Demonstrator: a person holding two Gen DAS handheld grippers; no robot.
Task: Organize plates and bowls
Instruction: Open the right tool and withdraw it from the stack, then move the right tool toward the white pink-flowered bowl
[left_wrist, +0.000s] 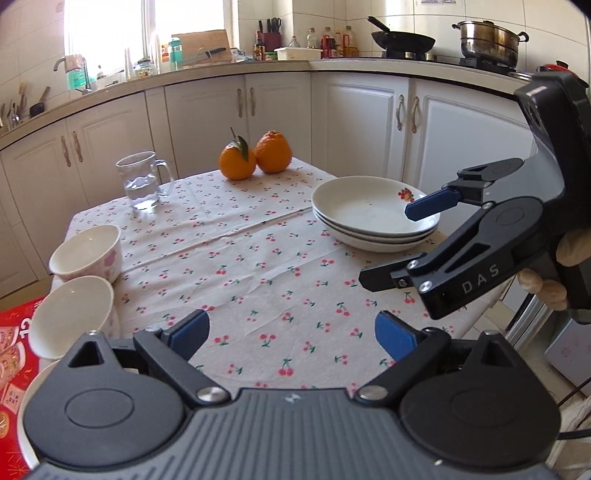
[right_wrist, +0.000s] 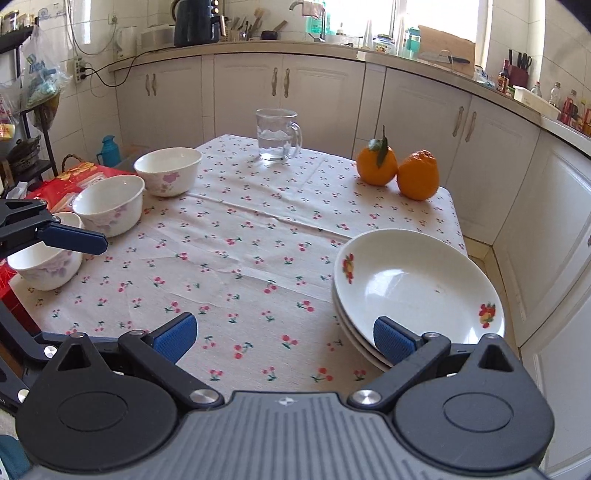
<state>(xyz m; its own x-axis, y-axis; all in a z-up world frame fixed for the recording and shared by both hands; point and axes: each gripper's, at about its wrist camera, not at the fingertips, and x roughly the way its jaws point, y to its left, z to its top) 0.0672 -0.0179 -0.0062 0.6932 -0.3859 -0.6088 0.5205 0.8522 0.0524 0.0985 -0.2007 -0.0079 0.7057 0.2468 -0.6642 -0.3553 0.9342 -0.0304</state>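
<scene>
**Plates stacked at one edge, bowls loose at the other**

Plates (right_wrist: 417, 291), three by the rims that show, sit in one stack near the table's right edge, close to its near corner. Three bowls stand apart along the left edge: the far bowl (right_wrist: 168, 170), the middle bowl (right_wrist: 109, 208) and the near bowl (right_wrist: 44, 264), which is at the near left corner. They are close to one another, but none is inside another.

The right gripper (right_wrist: 286, 334) is wide open and holds nothing; one blue pad (right_wrist: 391, 339) is over the near rim of the top plate, and whether it touches I cannot tell. The left gripper (left_wrist: 291, 338) is also wide open and empty, above the tablecloth (left_wrist: 258, 258) beside the bowls.

I judge the plates are done and the bowls remain to be nested. They look like glazed ceramic: stiff, smooth, a little heavy and easy to chip. The best hold is probably on the rim wall, one finger inside and one outside, and it should be firm because the glaze can slip. Each bowl should be lowered gently into the next one. The glass mug (right_wrist: 277, 134) and two oranges (right_wrist: 399, 168) stand near the far edge, well apart from the work.
</scene>
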